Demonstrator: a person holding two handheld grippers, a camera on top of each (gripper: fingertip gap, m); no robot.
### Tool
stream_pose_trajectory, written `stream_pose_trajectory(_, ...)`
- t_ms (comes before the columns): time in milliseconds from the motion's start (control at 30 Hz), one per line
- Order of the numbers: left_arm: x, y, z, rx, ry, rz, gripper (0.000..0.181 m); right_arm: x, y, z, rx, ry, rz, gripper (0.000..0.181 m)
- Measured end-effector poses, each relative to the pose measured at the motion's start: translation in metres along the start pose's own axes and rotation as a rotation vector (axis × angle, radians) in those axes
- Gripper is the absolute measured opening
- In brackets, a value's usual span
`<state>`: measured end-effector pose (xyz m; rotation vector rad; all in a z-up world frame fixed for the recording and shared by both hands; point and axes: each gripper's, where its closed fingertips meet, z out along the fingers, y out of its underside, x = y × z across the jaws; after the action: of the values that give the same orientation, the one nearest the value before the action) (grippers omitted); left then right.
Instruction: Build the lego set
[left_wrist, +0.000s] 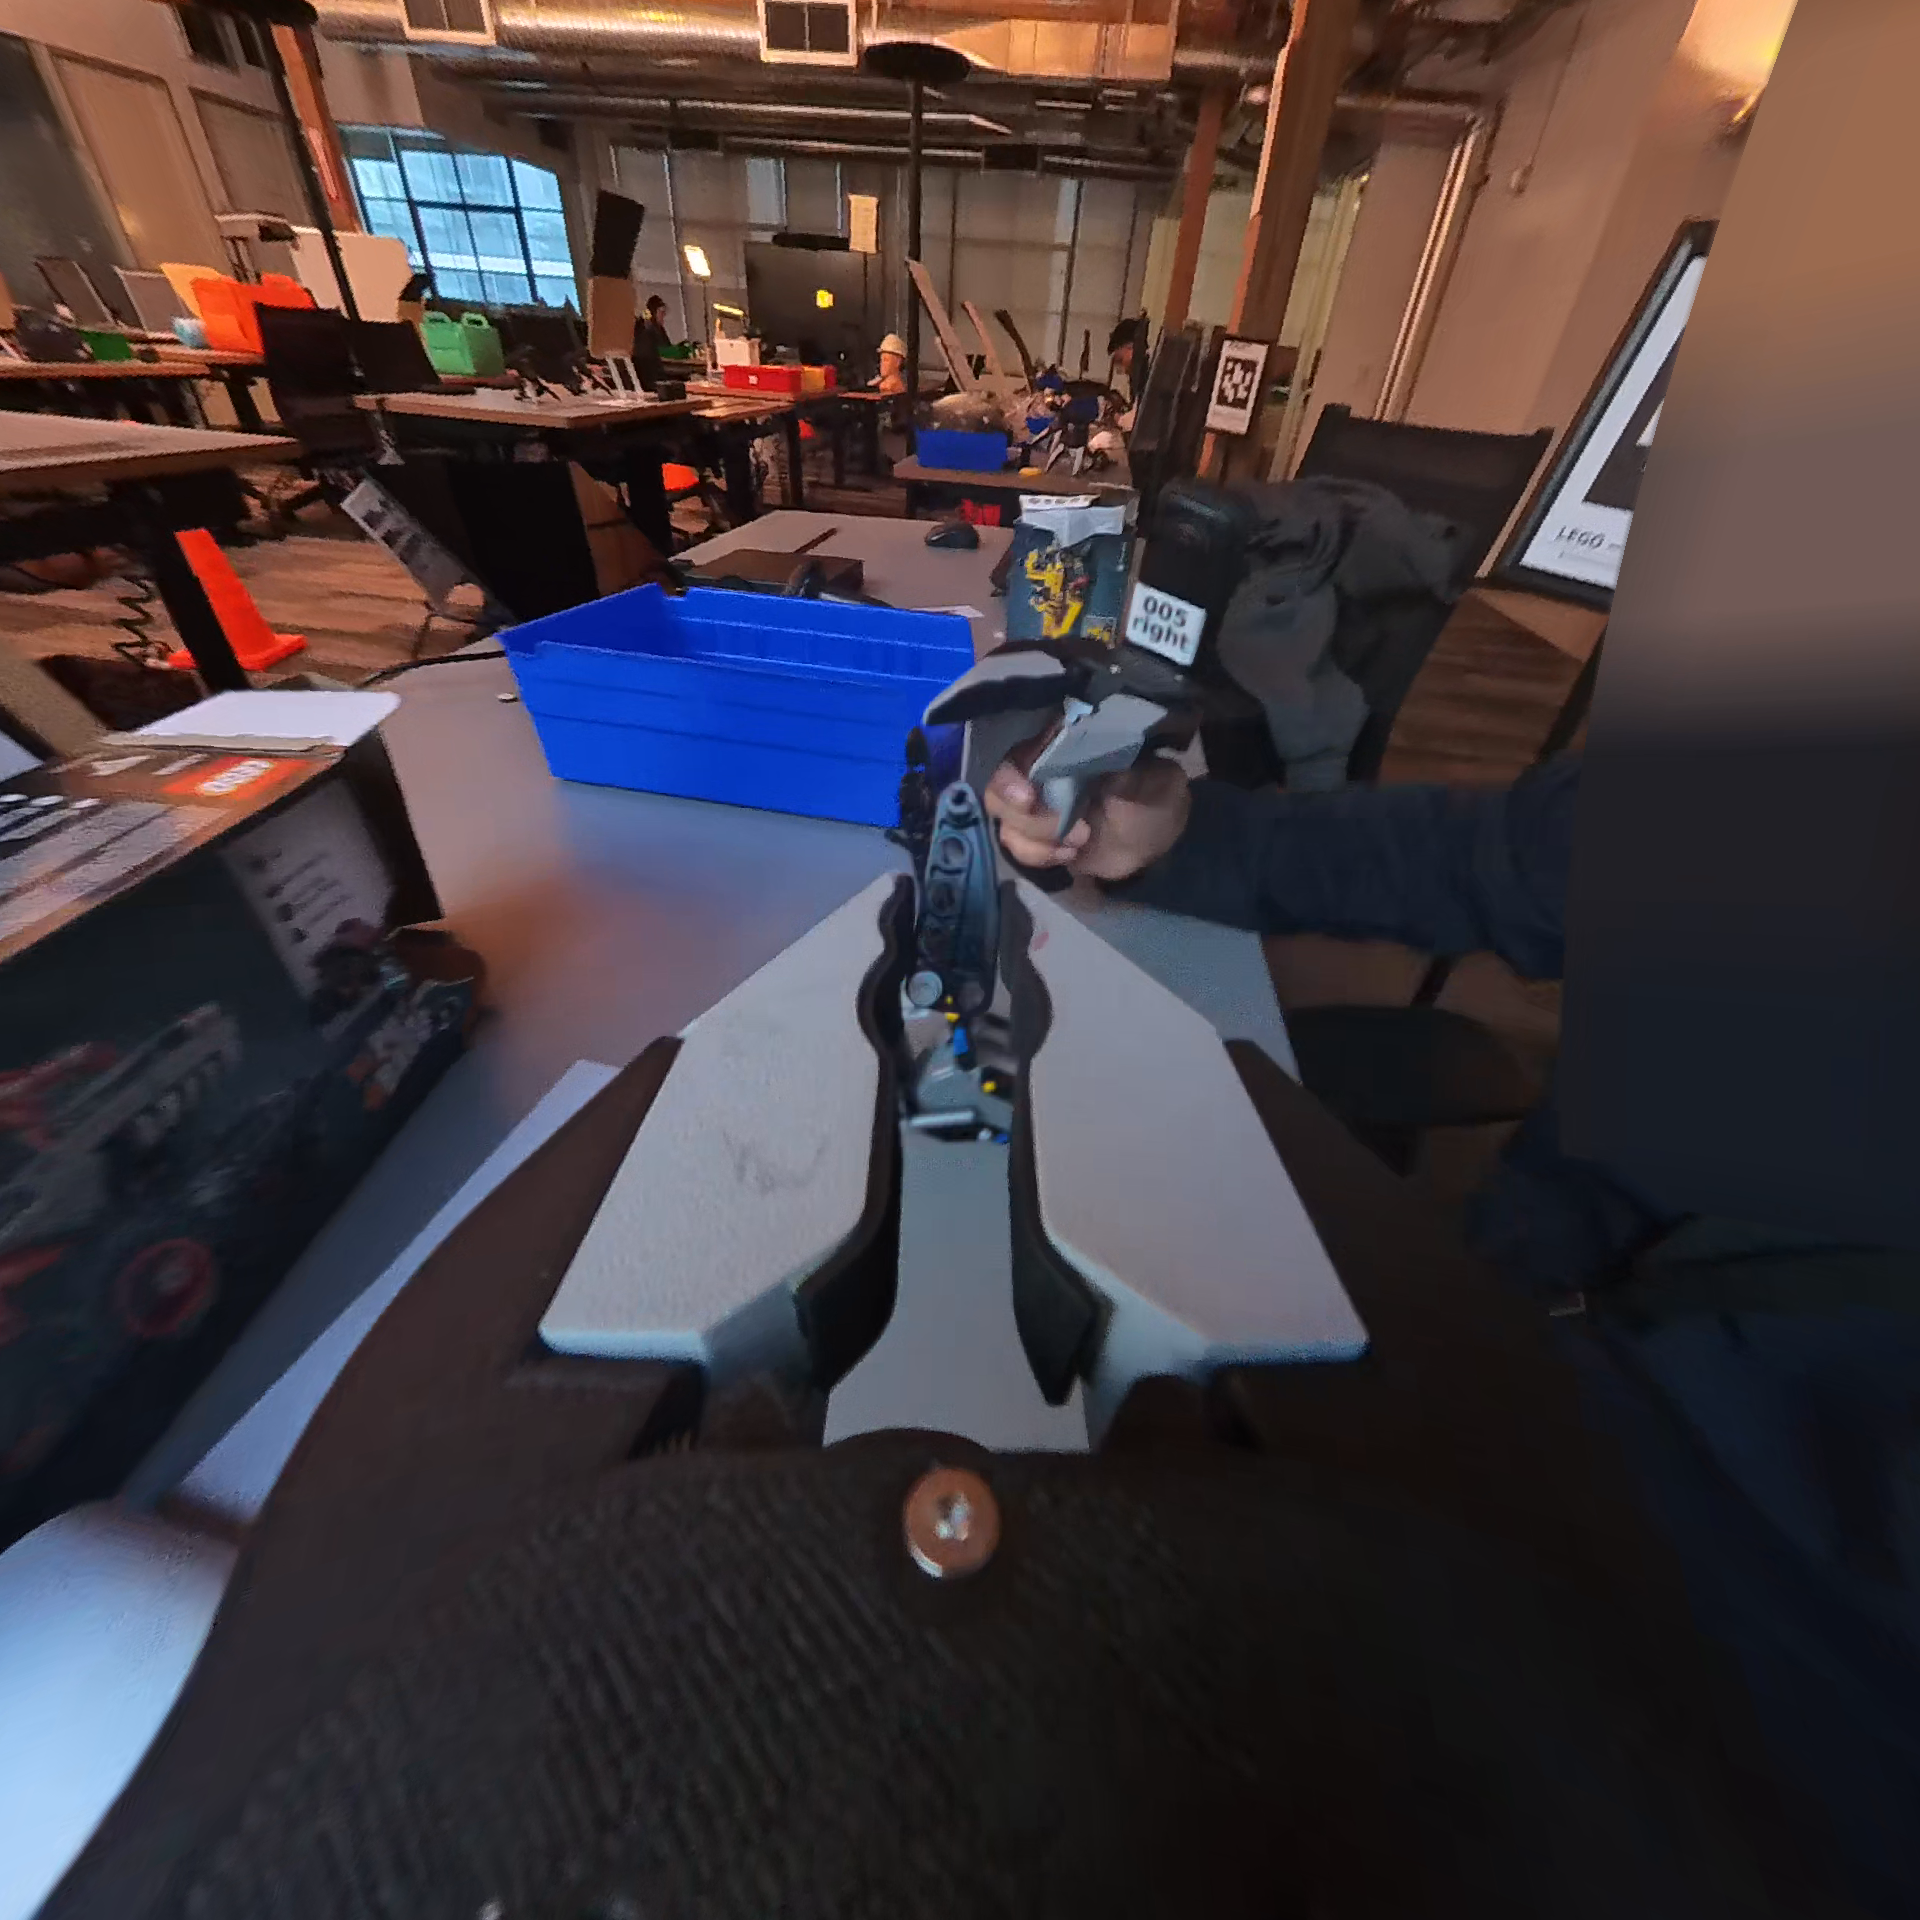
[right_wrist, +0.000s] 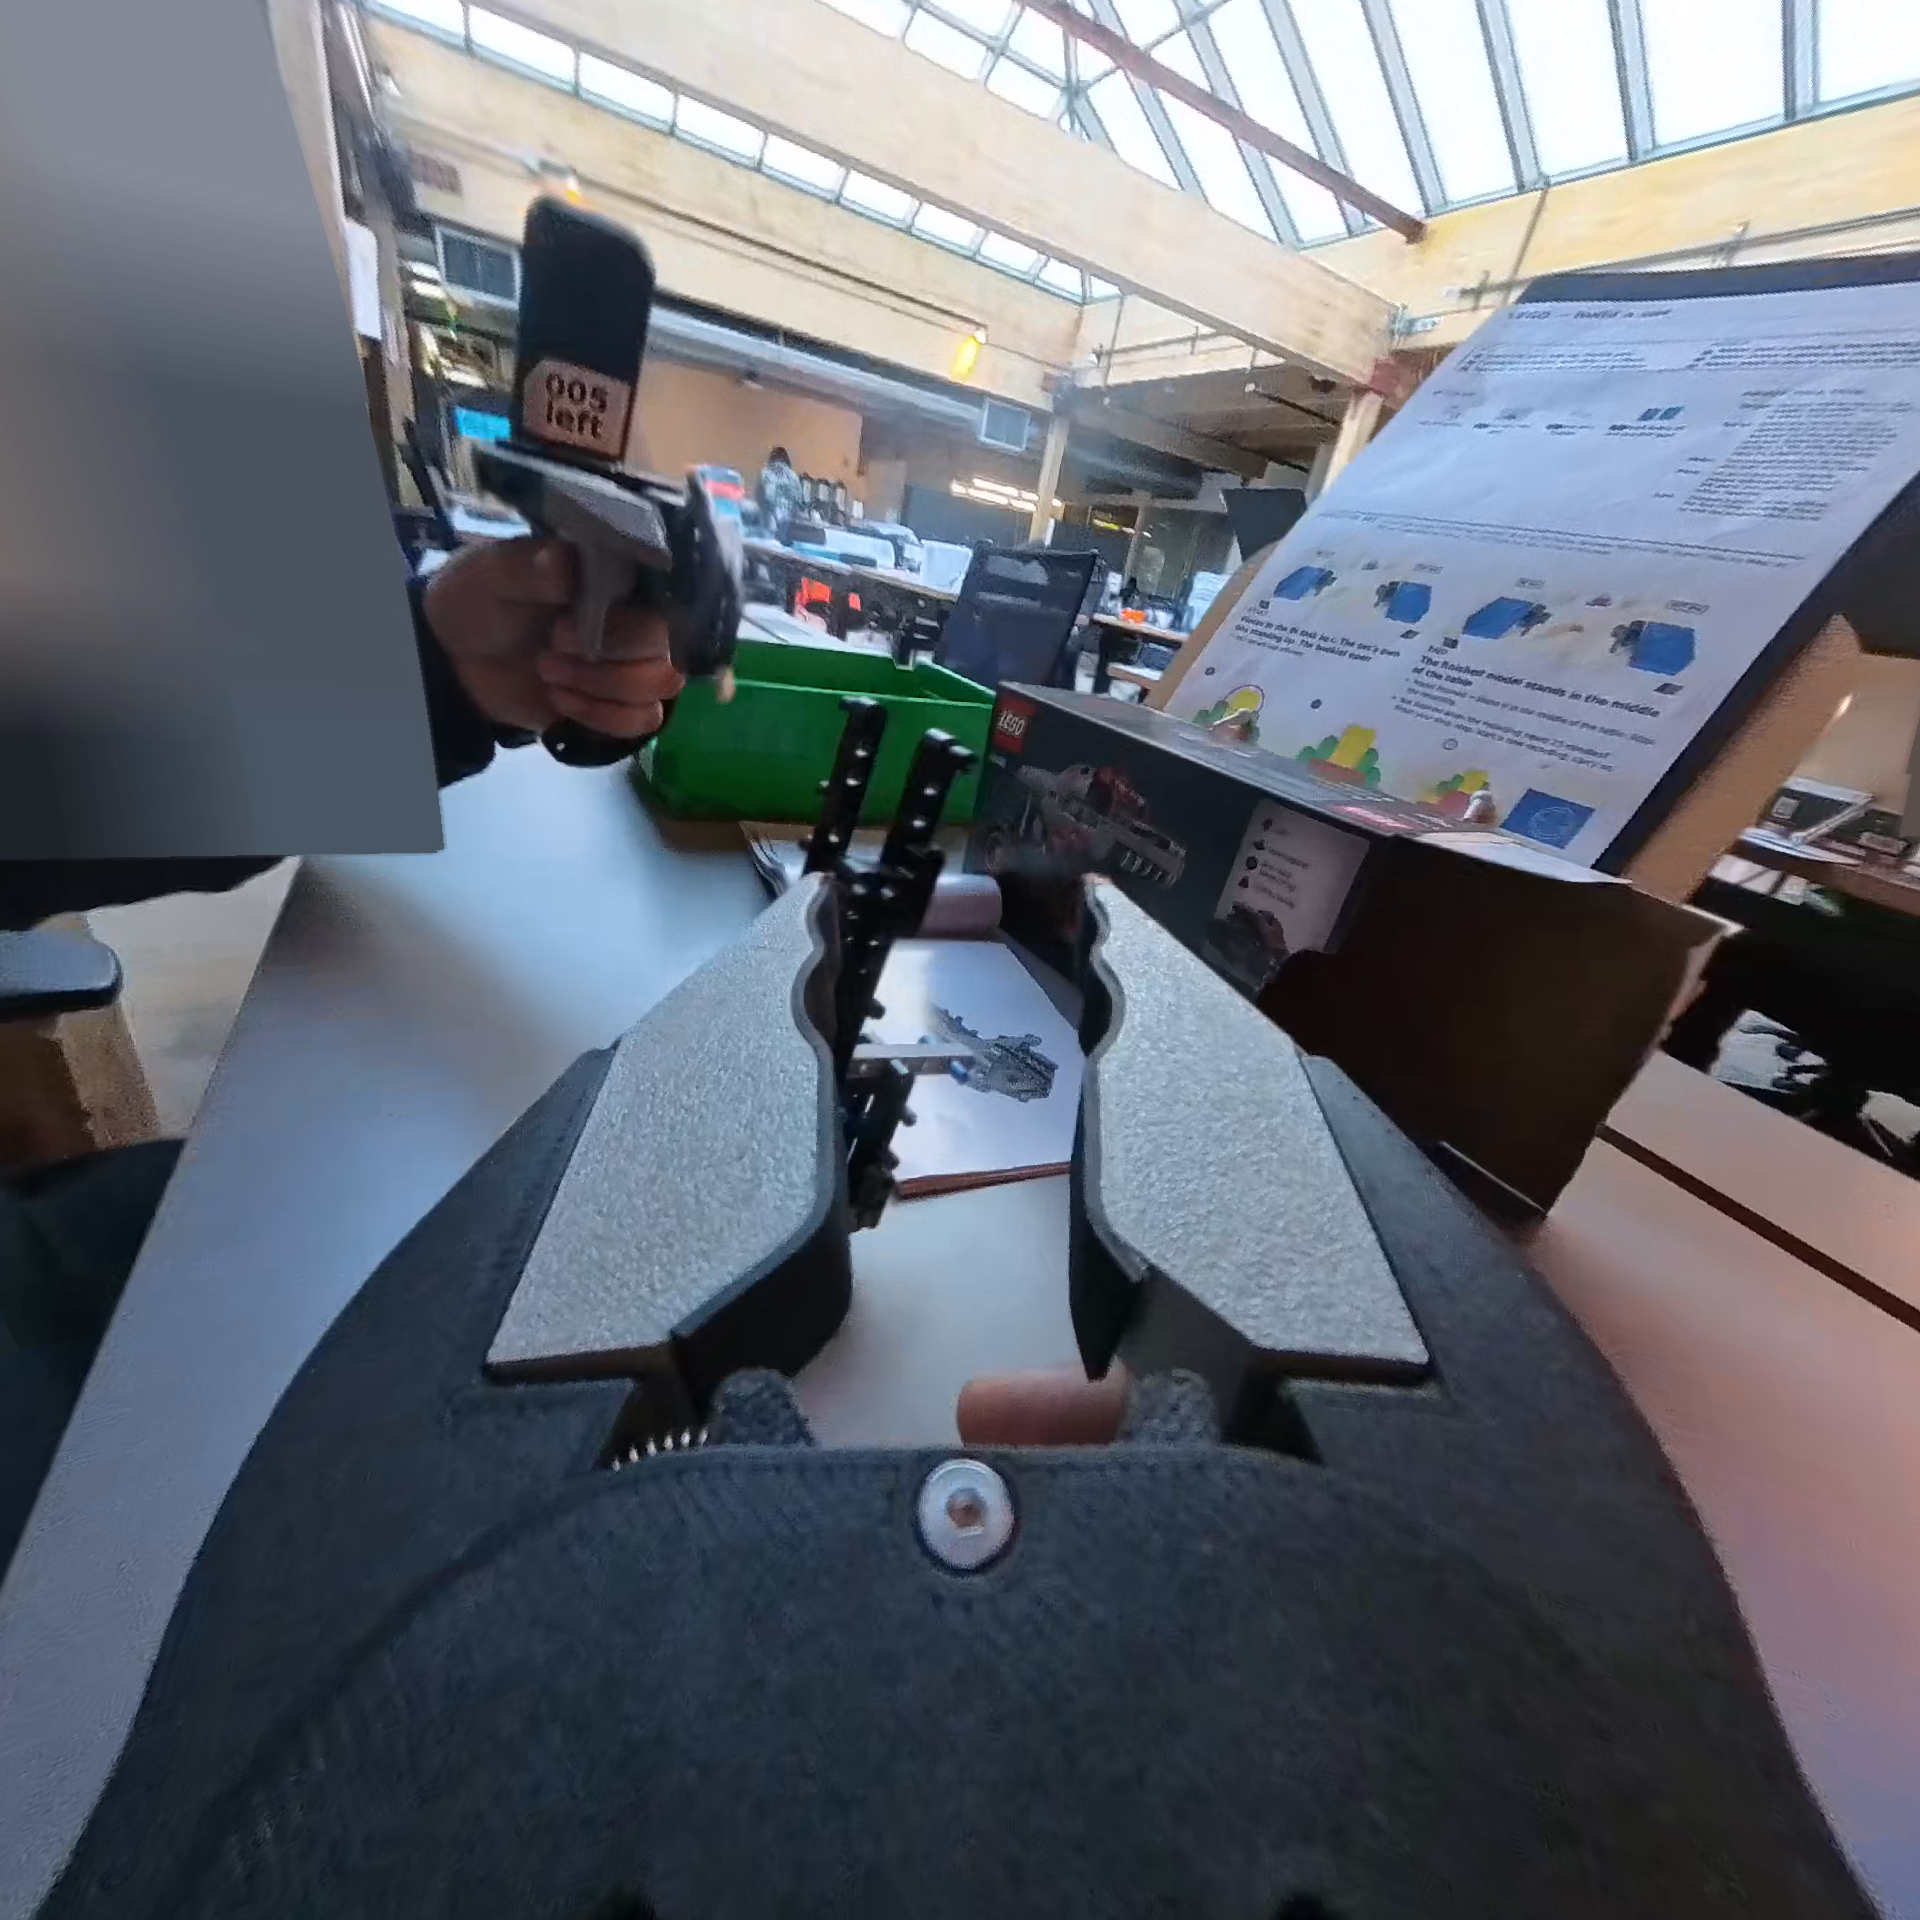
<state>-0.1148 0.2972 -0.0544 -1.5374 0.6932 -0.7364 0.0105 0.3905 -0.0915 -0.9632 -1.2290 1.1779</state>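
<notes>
Dim warm interior; bright skylight glare, fisheye-warped edges.

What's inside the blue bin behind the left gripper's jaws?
Only the blue bin's near wall and bare upper inside walls show in the left wrist view. Its floor is hidden behind the near wall, so contents cannot be seen.

- On my table (left_wrist: 644, 935) the bin (left_wrist: 743, 707) is sitting ahead, the set box (left_wrist: 208, 997) lying left of it
- A booklet (right_wrist: 987, 1081) is lying just before that box
</notes>
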Motion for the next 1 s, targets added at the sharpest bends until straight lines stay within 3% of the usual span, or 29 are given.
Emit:
stream_pose_trajectory(233, -0.04, 0.034, -0.02, 0.008, -0.066, -0.067, 0.0, 0.029, 0.011, 0.008, 0.028, 0.006, 0.134, 0.044)
stream_pose_trajectory(300, -0.033, 0.044, -0.014, -0.01, 0.016, -0.158, 0.0, 0.025, 0.021, 0.012, -0.008, -0.021, 0.15, 0.044)
stream_pose_trajectory(533, -0.037, 0.077, -0.002, -0.101, 0.021, -0.277, 0.0, 0.024, 0.031, 0.016, -0.048, -0.03, 0.148, 0.042)
stream_pose_trajectory(633, -0.036, 0.075, -0.004, -0.068, 0.061, -0.347, 0.0, 0.029, 0.026, 0.011, -0.023, -0.014, 0.142, 0.04)
stream_pose_trajectory(833, -0.038, 0.065, -0.008, -0.026, 0.047, -0.268, 0.0, 0.026, 0.024, 0.011, -0.022, -0.019, 0.126, 0.038)
stream_pose_trajectory(933, -0.027, 0.051, -0.01, 0.06, 0.123, -0.237, 0.0, 0.02, 0.021, 0.011, -0.026, -0.017, 0.064, 0.038)
stream_pose_trajectory(1000, -0.005, 0.035, -0.015, 0.152, 0.262, -0.185, 0.0, 0.016, 0.014, 0.009, -0.014, -0.001, -0.011, 0.036)
